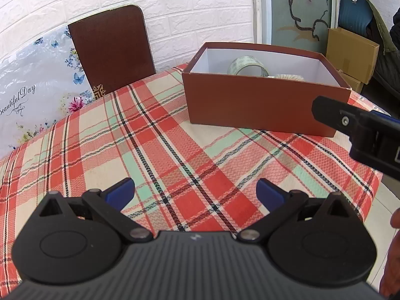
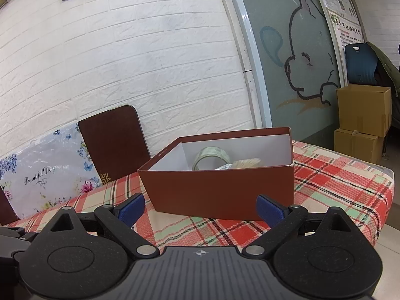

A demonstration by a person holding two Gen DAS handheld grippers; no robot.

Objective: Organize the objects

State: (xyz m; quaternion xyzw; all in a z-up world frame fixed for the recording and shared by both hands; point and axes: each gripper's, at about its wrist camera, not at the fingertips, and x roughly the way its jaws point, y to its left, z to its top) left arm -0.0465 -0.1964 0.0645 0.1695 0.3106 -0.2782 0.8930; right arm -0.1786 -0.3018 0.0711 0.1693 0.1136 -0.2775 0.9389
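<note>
At the far left, leaning on the white brick wall behind the counter, stands a floral board [image 1: 32,85] printed "Beautiful Day", and just to its right a dark brown board [image 1: 112,50] with a gold mark at its lower corner. Both rise from behind the back edge of the counter [image 1: 175,150], which is covered by a red, cream and mint plaid cloth.

The left tongs [image 1: 195,195] hover over the bare near-middle of the cloth — blue pads spread wide, nothing between them. In the right wrist view the right tongs [image 2: 200,212] are likewise spread and empty, pointing at the near wall of the box; in the left wrist view they come in from the right edge as a black arm in front of the box's right corner, and whether they touch it cannot be told.

Toward the back right corner of the counter sits an open brown box [image 1: 262,105] with a white inside. Within it a roll of clear tape [image 2: 211,161] stands on edge, and just to its right lies a pale, ribbed thing [image 2: 247,163], partly hidden by the box wall — too little shows to say what it is.

Beyond the counter's right edge are stacked cardboard cartons [image 2: 362,125] on the floor, with a blue chair [image 2: 360,62] behind them and a frosted panel bearing a cartoon cat [image 2: 300,50].
</note>
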